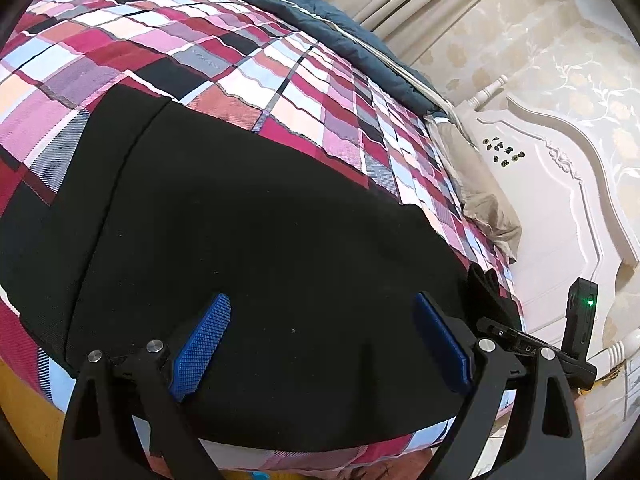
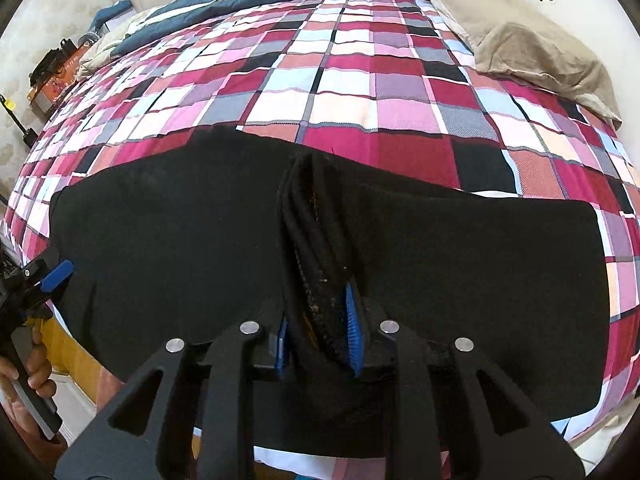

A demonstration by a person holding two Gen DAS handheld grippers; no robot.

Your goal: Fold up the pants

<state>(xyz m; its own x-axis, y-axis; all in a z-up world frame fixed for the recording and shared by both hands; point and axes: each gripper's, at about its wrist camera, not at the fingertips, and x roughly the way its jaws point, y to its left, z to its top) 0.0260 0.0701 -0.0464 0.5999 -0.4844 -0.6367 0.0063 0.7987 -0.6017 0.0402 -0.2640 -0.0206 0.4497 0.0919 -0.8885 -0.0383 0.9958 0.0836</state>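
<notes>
On the plaid bed | pants are lying flat near the front edge | left gripper is hovering spread above them, free to grasp | right gripper is pinching a bunched fold, likely for carrying it over.

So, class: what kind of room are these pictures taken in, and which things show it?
Most likely a bedroom: the black pants lie on a bed with a plaid cover, a beige pillow and a carved white headboard.
</notes>
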